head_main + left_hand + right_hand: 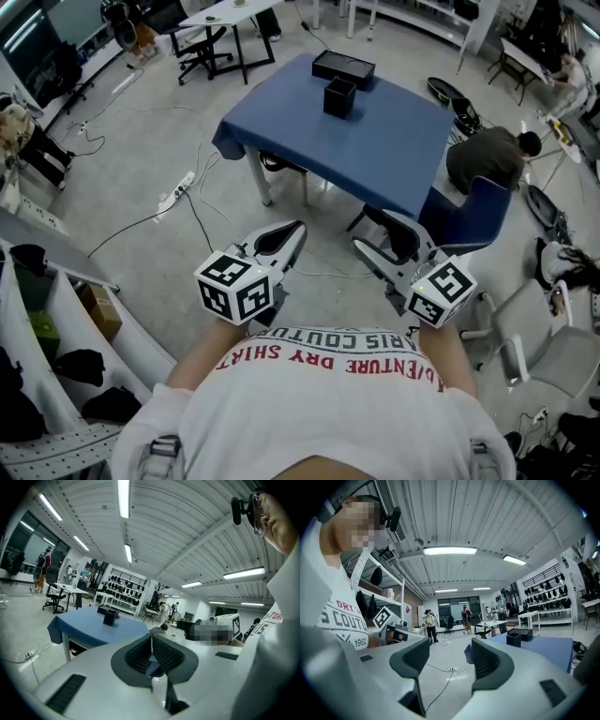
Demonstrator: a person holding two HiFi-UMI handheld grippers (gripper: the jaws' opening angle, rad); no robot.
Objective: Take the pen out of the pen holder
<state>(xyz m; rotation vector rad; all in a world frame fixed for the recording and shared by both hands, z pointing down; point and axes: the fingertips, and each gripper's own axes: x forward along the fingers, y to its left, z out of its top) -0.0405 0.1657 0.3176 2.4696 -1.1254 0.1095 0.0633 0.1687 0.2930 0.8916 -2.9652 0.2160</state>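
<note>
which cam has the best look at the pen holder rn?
Head view: pen holder seen from above, unblocked, on the table. Left gripper view: pen holder small, side-on. Right gripper view: pen holder small, side-on too.

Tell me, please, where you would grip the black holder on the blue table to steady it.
Probably across two opposite walls of the holder, from the near side: it stands upright, boxy and straight-walled, with the flat box close behind it.
</note>
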